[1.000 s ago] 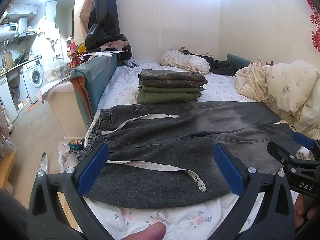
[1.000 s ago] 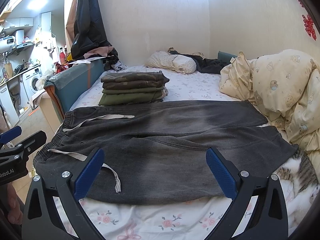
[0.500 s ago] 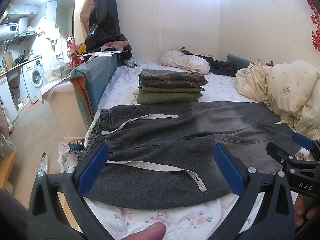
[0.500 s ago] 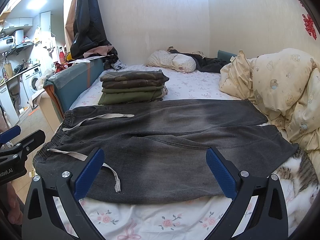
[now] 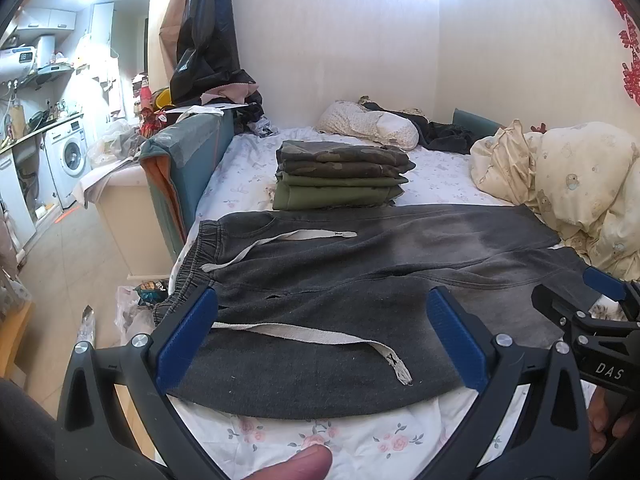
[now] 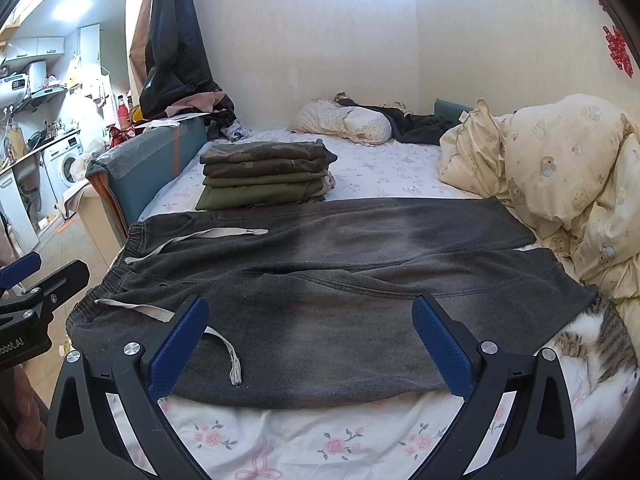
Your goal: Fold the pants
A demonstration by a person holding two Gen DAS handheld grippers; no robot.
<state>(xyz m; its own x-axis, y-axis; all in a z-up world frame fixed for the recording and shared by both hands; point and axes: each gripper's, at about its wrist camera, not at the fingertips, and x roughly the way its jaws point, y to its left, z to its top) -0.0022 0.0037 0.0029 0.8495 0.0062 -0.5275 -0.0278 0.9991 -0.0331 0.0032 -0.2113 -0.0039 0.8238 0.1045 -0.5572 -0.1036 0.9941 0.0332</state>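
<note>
Dark grey pants [image 5: 340, 280] lie flat across the bed, waistband at the left, legs running right; they also show in the right wrist view [image 6: 320, 280]. Two pale drawstrings [image 5: 312, 336] lie on the fabric. My left gripper [image 5: 320, 336] is open and empty, above the near edge of the pants by the waist. My right gripper [image 6: 312, 344] is open and empty, above the near edge further right. Each gripper shows at the edge of the other's view: the right one [image 5: 592, 312] and the left one [image 6: 36, 292].
A stack of folded green and camouflage pants [image 5: 340, 176] sits behind the grey pants. A cream duvet [image 6: 560, 184] is heaped at the right. A cat [image 6: 600, 344] lies at the near right by the leg ends. The bed's left edge [image 5: 184, 184] drops to the floor.
</note>
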